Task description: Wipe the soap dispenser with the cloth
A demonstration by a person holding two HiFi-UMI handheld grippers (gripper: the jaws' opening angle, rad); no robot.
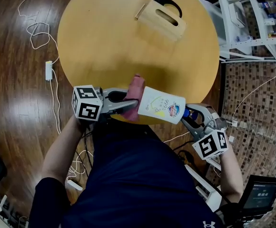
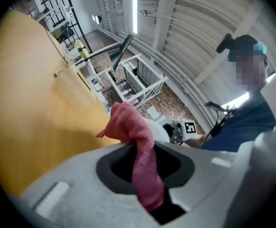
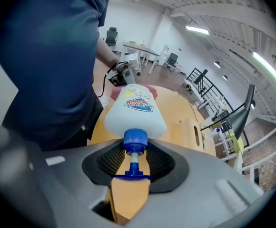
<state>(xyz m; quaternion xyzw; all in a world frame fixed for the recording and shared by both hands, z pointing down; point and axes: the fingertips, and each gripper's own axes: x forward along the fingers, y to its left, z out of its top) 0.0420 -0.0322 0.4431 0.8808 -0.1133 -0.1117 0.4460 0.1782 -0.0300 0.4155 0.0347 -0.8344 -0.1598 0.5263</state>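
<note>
In the head view a white soap dispenser [image 1: 161, 105] with a blue pump hangs on its side over the near edge of the round wooden table [image 1: 104, 42]. My right gripper [image 1: 191, 117] is shut on its blue pump neck; the right gripper view shows the bottle [image 3: 134, 109] sticking out past the jaws of that gripper [image 3: 134, 163]. My left gripper [image 1: 123, 104] is shut on a pink cloth [image 1: 135, 95], which lies against the bottle's base end. In the left gripper view the cloth [image 2: 137, 137] bunches up out of that gripper [image 2: 145, 167], hiding most of the bottle.
A light wooden box [image 1: 162, 19] with a slot handle and a black cable stands at the table's far side. White cables and an adapter [image 1: 48, 70] lie on the floor at left. White racks [image 1: 252, 23] stand at right, a small screen [image 1: 259, 194] at lower right.
</note>
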